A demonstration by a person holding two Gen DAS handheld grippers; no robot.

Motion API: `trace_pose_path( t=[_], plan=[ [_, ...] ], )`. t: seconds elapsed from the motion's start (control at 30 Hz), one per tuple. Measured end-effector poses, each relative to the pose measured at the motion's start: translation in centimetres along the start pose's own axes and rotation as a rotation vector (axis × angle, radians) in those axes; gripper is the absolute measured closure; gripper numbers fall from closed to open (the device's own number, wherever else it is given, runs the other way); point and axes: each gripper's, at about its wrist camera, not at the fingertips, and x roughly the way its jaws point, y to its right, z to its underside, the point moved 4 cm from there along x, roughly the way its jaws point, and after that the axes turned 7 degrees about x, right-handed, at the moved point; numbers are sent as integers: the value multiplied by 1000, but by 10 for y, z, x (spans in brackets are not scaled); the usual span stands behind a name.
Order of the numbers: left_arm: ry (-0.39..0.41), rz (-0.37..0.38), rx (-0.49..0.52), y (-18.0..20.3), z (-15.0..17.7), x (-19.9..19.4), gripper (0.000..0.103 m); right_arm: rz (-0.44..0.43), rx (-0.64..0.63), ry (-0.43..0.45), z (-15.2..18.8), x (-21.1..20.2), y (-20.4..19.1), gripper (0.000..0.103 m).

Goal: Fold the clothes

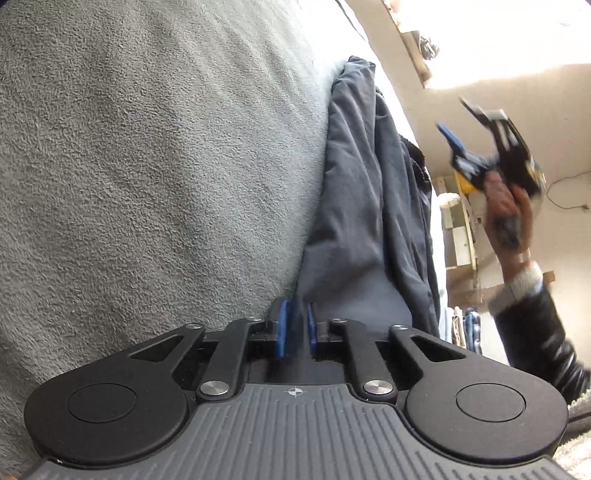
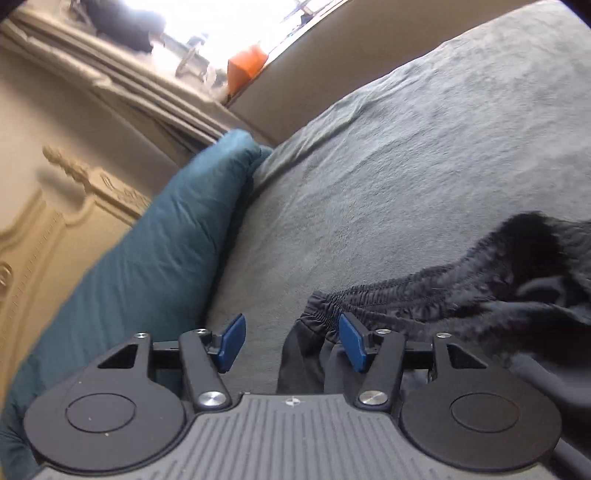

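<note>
- Left wrist view: left gripper (image 1: 295, 332), jaws slightly parted, nothing visibly pinched; dark garment (image 1: 365, 221) at one o'clock on grey blanket (image 1: 147, 166).
- Right gripper (image 2: 290, 341) wide open, empty; waistband (image 2: 406, 291) at two o'clock.

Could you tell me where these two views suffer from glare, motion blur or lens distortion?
Left wrist view: the window is blown out white, the right tool and hand are motion-smeared, and the grey blanket bulges from the fisheye. Right wrist view: the window glares, and the dark garment looks soft.
</note>
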Motion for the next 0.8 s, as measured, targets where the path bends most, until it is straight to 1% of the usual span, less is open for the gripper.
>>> trace_pose_path(
  t=[0.07,0.13,0.2,0.23,0.33,0.4,0.5,0.57,0.6,0.63,0.7,0.77,0.8],
  plan=[
    [1,0,3,0,-1,-2,79,-46,67,38,1,-56,15,35],
    [-1,-7,8,0,-1,-4,75,-79,139,90,8,-120,35,32],
    [-4,-17,15,2,0,-5,70,-79,185,137,21,-173,54,30],
    [-5,-22,18,2,1,-5,69,-65,198,159,30,-198,63,30],
    [-15,-42,34,6,4,-6,64,47,195,214,66,-268,91,28],
    [-27,-63,42,10,8,-6,62,138,203,214,92,-297,110,27],
    [-37,-91,31,12,14,-5,62,282,223,209,131,-323,143,27],
    [-33,-115,25,14,16,-7,62,373,255,203,151,-332,169,27],
    [-31,-126,22,15,17,-7,62,404,277,200,159,-334,182,27],
    [-29,-138,19,16,19,-8,63,407,298,197,165,-332,192,27],
    [-20,-165,15,17,21,-9,68,412,340,191,178,-330,213,28],
    [-4,-205,21,20,22,-7,71,410,380,179,191,-326,232,28],
    [1,-225,27,22,23,-6,73,389,395,160,197,-320,236,33]
  ],
)
